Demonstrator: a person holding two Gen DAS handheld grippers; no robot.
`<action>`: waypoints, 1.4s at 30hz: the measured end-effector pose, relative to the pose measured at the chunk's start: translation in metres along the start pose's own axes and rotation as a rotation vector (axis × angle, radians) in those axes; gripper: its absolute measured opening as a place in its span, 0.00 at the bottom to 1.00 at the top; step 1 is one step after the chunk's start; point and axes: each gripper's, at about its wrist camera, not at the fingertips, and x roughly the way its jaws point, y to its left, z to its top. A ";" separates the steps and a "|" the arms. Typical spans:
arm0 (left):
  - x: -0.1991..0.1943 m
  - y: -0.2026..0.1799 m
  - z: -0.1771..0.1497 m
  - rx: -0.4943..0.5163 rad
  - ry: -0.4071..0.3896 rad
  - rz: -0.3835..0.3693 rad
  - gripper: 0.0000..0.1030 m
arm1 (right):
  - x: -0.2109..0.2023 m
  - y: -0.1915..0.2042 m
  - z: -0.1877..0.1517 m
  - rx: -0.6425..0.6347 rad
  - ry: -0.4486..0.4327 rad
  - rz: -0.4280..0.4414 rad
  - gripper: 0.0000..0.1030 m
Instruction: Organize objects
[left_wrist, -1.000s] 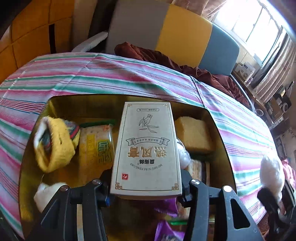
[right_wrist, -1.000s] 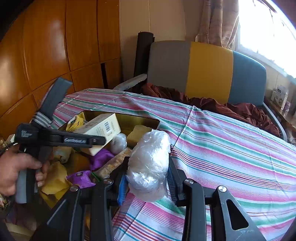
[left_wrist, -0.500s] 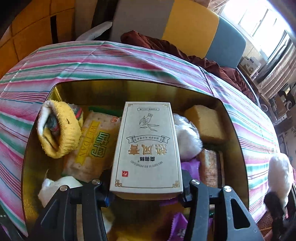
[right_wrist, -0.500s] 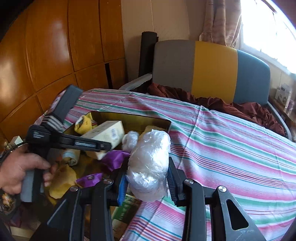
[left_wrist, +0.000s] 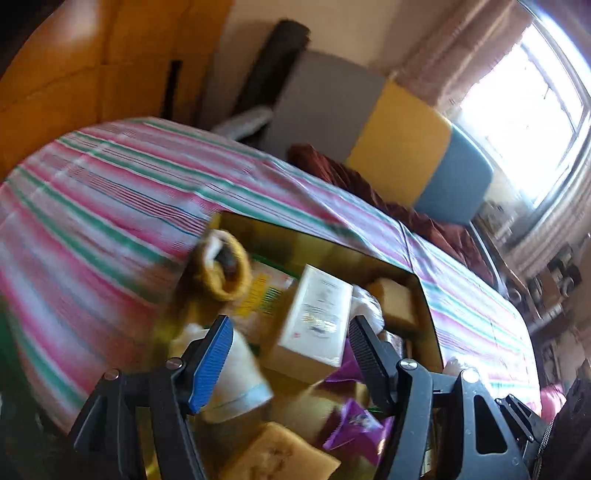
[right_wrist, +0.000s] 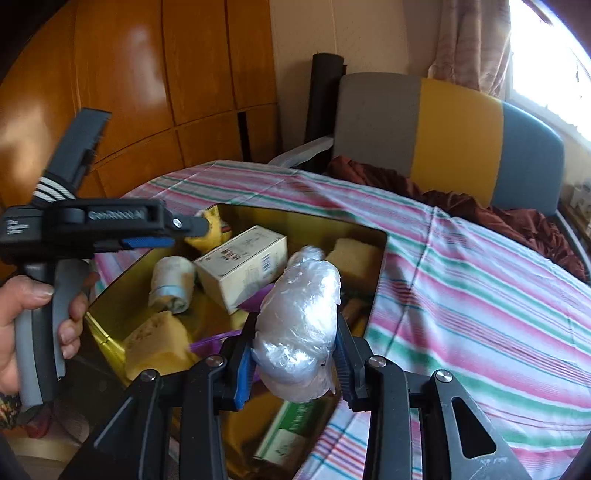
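A golden tin (left_wrist: 332, 240) on the striped cloth holds several items. The white printed box (left_wrist: 317, 321) lies tilted in it, on top of the other items. My left gripper (left_wrist: 288, 326) hangs above and behind the box with its jaws opening; the pads stand clear of the box. In the right wrist view a hand (right_wrist: 29, 314) holds that left gripper (right_wrist: 192, 230) over the tin's (right_wrist: 303, 218) left side, above the white box (right_wrist: 240, 266). My right gripper (right_wrist: 295, 325) is shut on a crumpled clear plastic bag bundle (right_wrist: 299, 317), held over the tin's near edge.
The tin also holds yellow sponge blocks (right_wrist: 155, 343), a rolled white cloth (right_wrist: 171, 280), a yellow knit band (left_wrist: 225, 269), purple wrappers (left_wrist: 354, 424) and a green packet (right_wrist: 288, 432). The striped tablecloth (right_wrist: 480, 314) stretches right. A grey, yellow and blue chair back (right_wrist: 454, 136) with maroon fabric (right_wrist: 480, 206) stands behind.
The left gripper has let go of the white box and drawn back and up with its jaws wider; the box now lies in the tin. The right gripper carried the bag bundle closer over the tin.
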 end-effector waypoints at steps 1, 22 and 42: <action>-0.005 0.004 -0.002 -0.010 -0.019 0.001 0.64 | 0.001 0.003 0.000 -0.004 0.004 0.004 0.36; -0.069 0.028 -0.029 -0.085 -0.145 0.123 0.64 | 0.023 0.053 0.008 -0.092 0.122 0.025 0.37; -0.085 -0.003 -0.043 0.066 -0.183 0.314 0.64 | 0.047 0.046 0.019 0.037 0.141 0.062 0.67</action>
